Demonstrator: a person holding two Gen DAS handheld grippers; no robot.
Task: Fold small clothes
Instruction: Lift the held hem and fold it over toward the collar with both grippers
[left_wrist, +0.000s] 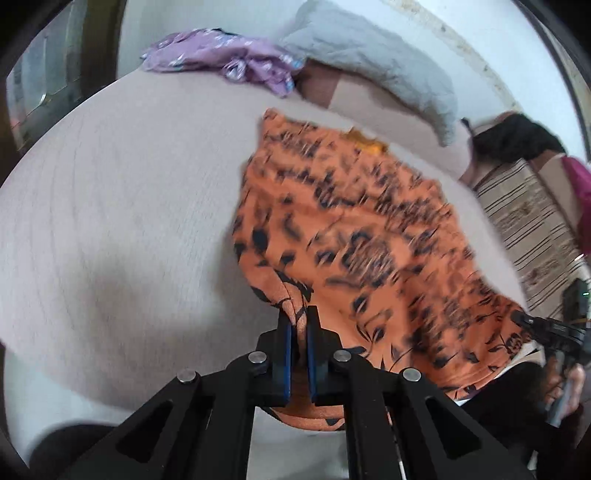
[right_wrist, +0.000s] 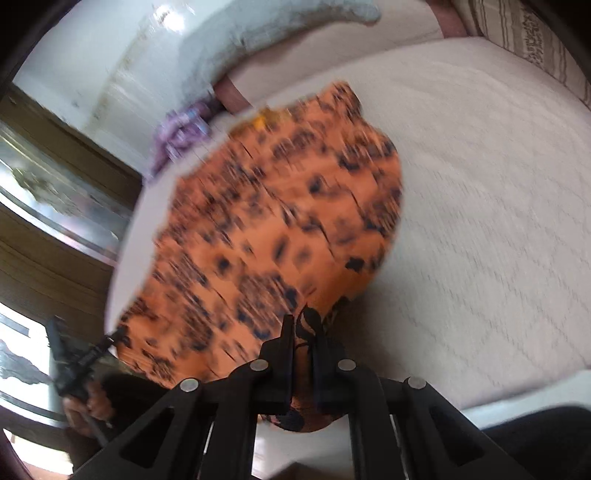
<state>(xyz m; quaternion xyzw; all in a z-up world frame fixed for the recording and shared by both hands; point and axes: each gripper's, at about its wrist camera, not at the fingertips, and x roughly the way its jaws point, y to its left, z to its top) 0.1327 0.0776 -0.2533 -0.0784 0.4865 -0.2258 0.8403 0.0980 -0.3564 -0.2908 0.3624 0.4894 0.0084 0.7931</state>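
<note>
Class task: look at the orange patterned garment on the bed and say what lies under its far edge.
A yellow-orange scrap peeks out from under the far edge of the orange patterned garment, which lies on the pale bed cover. The scrap's remainder is covered, so its nature stays unknown.

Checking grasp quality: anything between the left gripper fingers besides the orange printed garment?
No. In the left wrist view the left gripper pinches only a bunched edge of the orange garment; nothing else sits between its fingers.

Pale quilted bed (right_wrist: 480, 221), white wall (right_wrist: 110, 55), grey pillow (left_wrist: 369, 62), striped cushion (left_wrist: 528, 218), wooden-framed window (right_wrist: 55, 192)
</note>
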